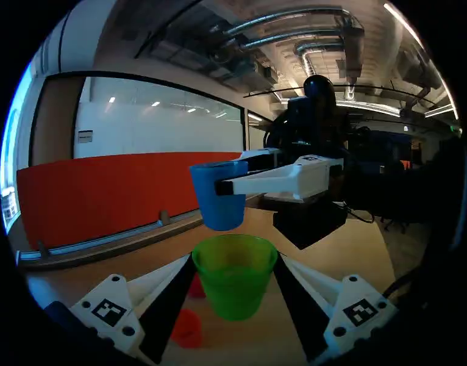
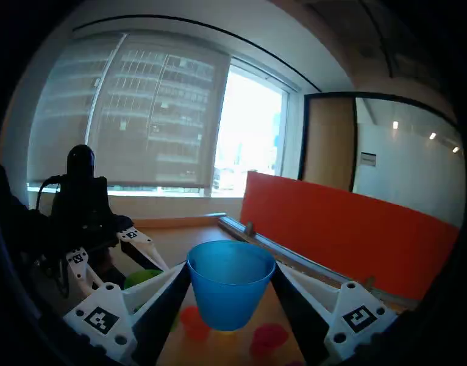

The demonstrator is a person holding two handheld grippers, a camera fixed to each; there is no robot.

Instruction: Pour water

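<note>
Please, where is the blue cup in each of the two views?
Left gripper view: blue cup at centre, just above the green cup.
Right gripper view: blue cup low at centre, gripped by the right tool.
Shared landmark: the orange partition, left in the first, right in the second.

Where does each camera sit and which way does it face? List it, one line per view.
Left gripper view: rides the left hand-held gripper, looking along its fingers past the green cup they clamp, toward the orange partition.
Right gripper view: rides the right hand-held gripper, facing the window; its fingers clamp the blue cup.
Shared: both cups, both hand-held grippers, the partition.
</note>
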